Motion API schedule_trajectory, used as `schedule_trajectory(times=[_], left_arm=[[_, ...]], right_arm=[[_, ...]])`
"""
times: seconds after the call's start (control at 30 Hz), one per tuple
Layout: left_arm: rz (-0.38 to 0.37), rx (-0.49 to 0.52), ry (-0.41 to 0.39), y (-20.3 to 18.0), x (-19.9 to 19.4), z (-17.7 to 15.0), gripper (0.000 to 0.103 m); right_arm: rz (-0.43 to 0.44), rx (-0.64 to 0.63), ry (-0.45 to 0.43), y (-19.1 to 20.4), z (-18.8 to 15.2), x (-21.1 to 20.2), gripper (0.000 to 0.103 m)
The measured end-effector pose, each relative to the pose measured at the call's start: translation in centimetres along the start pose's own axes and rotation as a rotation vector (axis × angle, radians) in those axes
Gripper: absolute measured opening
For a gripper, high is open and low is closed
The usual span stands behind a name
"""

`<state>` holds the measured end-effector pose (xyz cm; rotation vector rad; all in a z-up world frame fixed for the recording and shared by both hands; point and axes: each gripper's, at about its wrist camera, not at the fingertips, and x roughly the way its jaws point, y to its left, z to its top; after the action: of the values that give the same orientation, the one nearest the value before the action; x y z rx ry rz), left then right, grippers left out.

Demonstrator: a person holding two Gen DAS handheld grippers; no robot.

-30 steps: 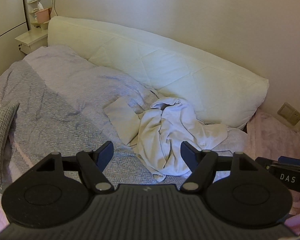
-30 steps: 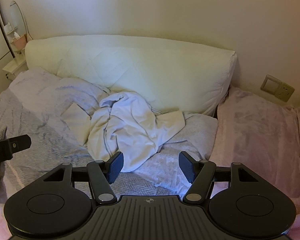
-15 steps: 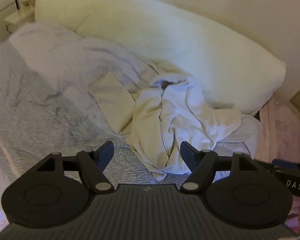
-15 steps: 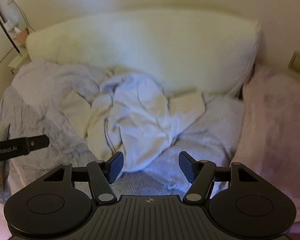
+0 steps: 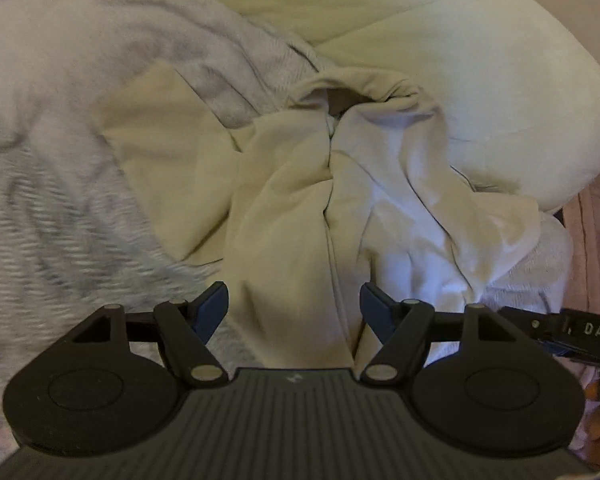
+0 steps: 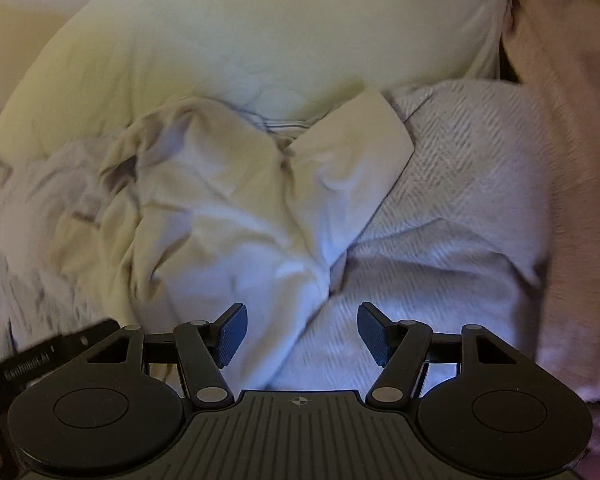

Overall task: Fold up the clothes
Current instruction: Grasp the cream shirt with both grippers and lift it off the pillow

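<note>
A crumpled white garment point(image 5: 340, 200) lies in a heap on the grey bedspread point(image 5: 60, 208), its collar opening at the far end near the pillow. My left gripper point(image 5: 294, 308) hangs open just above the garment's near hem, nothing between its pads. In the right wrist view the same garment point(image 6: 228, 216) fills the middle, one sleeve spread out to the right. My right gripper point(image 6: 300, 330) stands open over the garment's near right edge, where cloth meets bedspread point(image 6: 452, 240). Neither gripper holds anything.
A long cream pillow point(image 6: 240, 48) runs along the far side of the bed. A pink blanket point(image 6: 580, 160) lies to the right of the bedspread. The other gripper's body shows at the right edge of the left view and the left edge of the right view.
Both grippers have dropped and tilted down toward the garment, which now fills each view. The wall and nightstand have slid out of sight. Jaws stay as wide as before.
</note>
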<state>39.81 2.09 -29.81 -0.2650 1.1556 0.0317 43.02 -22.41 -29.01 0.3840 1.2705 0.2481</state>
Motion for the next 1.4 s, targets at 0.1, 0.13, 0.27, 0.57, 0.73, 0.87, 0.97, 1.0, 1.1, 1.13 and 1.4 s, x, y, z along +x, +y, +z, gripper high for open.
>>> schedule_trajectory(times=[0.1,0.13,0.27,0.57,0.73,0.87,0.97,1.0,1.1,1.13,1.4], left_arm=[[-0.003,-0.02,0.014,0.3,2.5,0.6,0.069],[-0.002,-0.023,0.016,0.4,3.1,0.7,0.069],[-0.018,-0.043,0.009,1.0,4.5,0.8,0.071],[-0.061,-0.047,-0.042,1.6,3.2,0.3,0.023],[-0.098,-0.084,-0.094,2.9,-1.3,-0.6,0.016],[-0.099,-0.122,-0.183,4.0,-7.1,-2.9,0.016],[-0.084,-0.173,-0.274,5.3,-12.4,-5.4,0.016],[-0.071,-0.197,-0.309,5.6,-14.1,-6.2,0.016],[-0.015,-0.281,-0.42,7.0,-20.4,-10.4,0.015],[0.007,-0.317,-0.459,7.6,-22.6,-12.2,0.015],[0.161,-0.544,-0.678,12.1,-39.5,-30.6,0.015]], right_arm=[[0.022,0.055,-0.003,-0.8,0.8,2.0,0.065],[0.028,0.074,-0.005,-1.1,1.1,2.7,0.065],[0.033,0.138,0.007,-1.8,1.4,5.3,0.065],[0.003,-0.097,-0.04,1.5,0.2,3.7,0.016],[0.048,-0.228,-0.097,3.9,-0.8,-1.7,0.015],[0.152,-0.298,-0.113,6.2,-2.1,-6.5,0.015],[0.235,-0.376,-0.117,8.4,-3.9,-10.1,0.015],[0.262,-0.405,-0.118,9.2,-4.7,-11.3,0.015],[0.358,-0.501,-0.115,12.4,-7.9,-15.0,0.015],[0.391,-0.535,-0.112,13.6,-9.1,-16.2,0.015],[0.664,-0.773,-0.065,23.0,-23.6,-24.2,0.014]])
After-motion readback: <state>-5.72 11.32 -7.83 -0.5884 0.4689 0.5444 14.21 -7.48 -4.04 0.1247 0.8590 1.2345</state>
